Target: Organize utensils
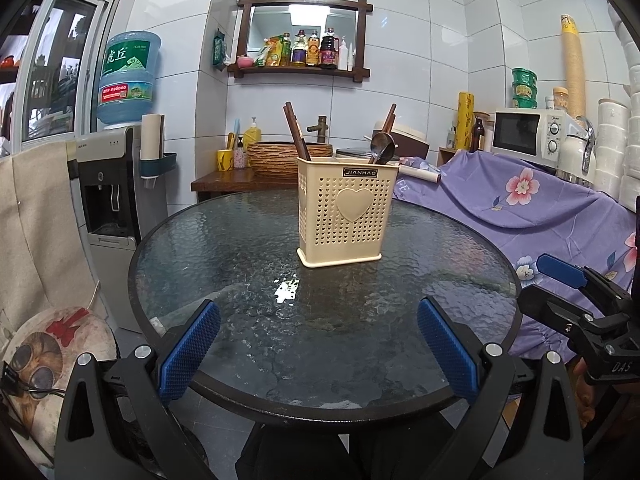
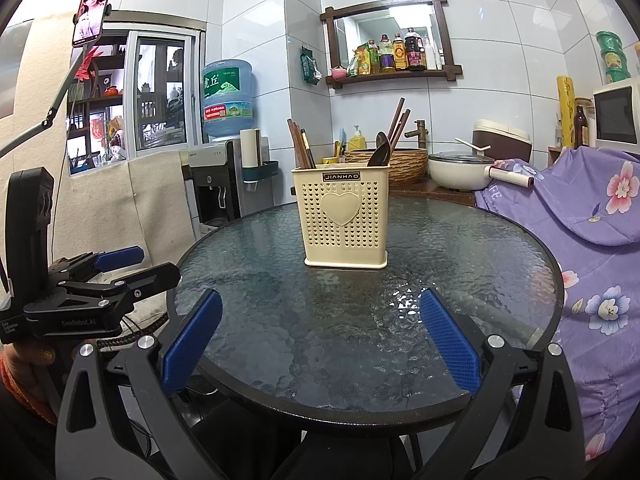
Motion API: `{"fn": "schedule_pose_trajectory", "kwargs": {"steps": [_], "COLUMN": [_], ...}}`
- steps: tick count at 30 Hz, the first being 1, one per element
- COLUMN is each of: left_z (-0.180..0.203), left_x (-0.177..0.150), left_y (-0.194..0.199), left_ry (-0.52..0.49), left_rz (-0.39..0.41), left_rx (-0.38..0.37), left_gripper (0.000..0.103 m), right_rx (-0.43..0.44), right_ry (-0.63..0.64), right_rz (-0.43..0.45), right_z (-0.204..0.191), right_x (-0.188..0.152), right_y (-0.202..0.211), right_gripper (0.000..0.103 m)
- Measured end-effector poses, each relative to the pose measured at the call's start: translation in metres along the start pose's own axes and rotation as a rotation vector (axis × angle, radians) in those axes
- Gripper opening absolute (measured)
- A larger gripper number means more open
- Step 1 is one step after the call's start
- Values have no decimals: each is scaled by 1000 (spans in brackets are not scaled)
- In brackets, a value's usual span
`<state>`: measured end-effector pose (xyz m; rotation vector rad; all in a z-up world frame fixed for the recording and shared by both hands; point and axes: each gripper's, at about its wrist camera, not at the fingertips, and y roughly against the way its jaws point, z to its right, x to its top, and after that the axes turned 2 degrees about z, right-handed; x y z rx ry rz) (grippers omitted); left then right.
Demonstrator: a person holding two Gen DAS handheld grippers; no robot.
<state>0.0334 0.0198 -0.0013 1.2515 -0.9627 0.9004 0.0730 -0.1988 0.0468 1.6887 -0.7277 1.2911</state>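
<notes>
A tiled kitchen corner, and nearest us a round glass table (image 1: 240, 240) with a dark rim. Both grippers hover at its near edge: the left gripper (image 1: 318, 346) spread wide, blue pads (image 1: 188, 350) well apart, nothing between them; the right gripper (image 2: 320, 344) just the same, wide and empty. Further in, near the table's middle, stands the cream holder (image 2: 345, 220), upright, heart on its front. Chopsticks (image 2: 300, 148) lean out of its left side, a dark spoon (image 2: 382, 152) and more sticks out of its right. Beyond, a wicker basket (image 2: 404, 164) and a white pot (image 2: 456, 172) sit on a counter, with a water dispenser (image 2: 216, 184) to the left. Bottles line the shelf (image 2: 394, 74) on the wall.
</notes>
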Motion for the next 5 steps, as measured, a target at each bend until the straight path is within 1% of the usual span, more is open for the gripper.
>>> {"fn": "schedule_pose_trajectory", "kwargs": {"steps": [5], "left_z": [-2], "left_x": [0], "left_y": [3], "left_ry": [11], "left_rz": [14], "left_rx": [-6], "left_gripper": [97], "right_rx": [0], "right_ry": [0], "right_rz": [0], "right_z": [0], "right_x": [0], "right_y": [0], "right_gripper": [97]}}
